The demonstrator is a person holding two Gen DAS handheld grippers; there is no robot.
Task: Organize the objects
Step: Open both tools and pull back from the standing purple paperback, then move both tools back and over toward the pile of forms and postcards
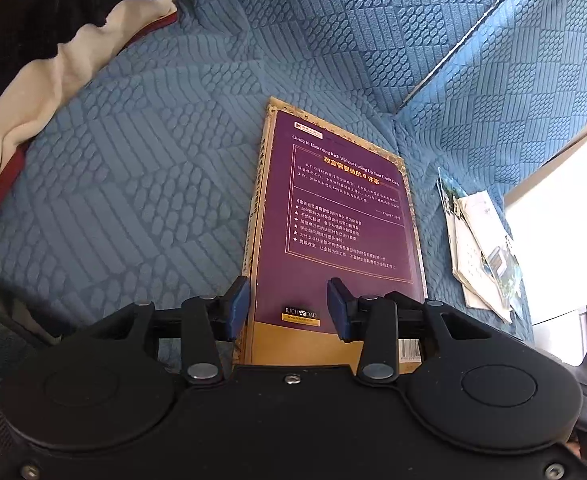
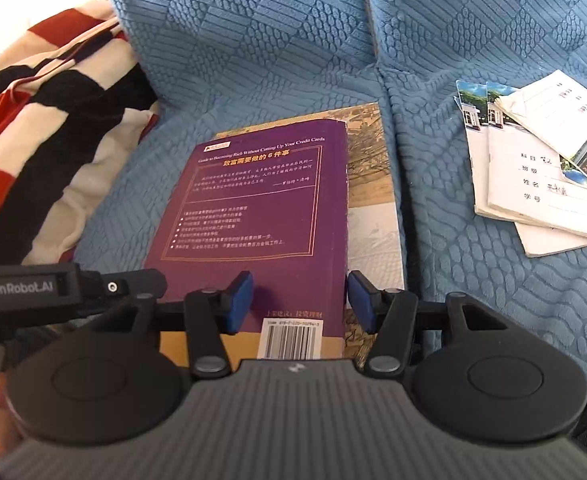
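A purple book [image 1: 345,220] with gold trim lies back cover up on a larger book with a pale illustrated cover [image 2: 373,200], on a blue sofa seat. It also shows in the right wrist view [image 2: 253,208]. My left gripper [image 1: 289,308] is open over the purple book's near left edge, holding nothing. My right gripper [image 2: 301,300] is open over the book's near right part, above the barcode, holding nothing. The left gripper's body [image 2: 53,288] shows at the left of the right wrist view.
A loose pile of thin booklets and papers [image 2: 541,164] lies on the seat to the right of the books, also in the left wrist view [image 1: 481,248]. A red, black and cream striped blanket [image 2: 41,140] is bunched at the left. The sofa back [image 2: 293,20] rises behind.
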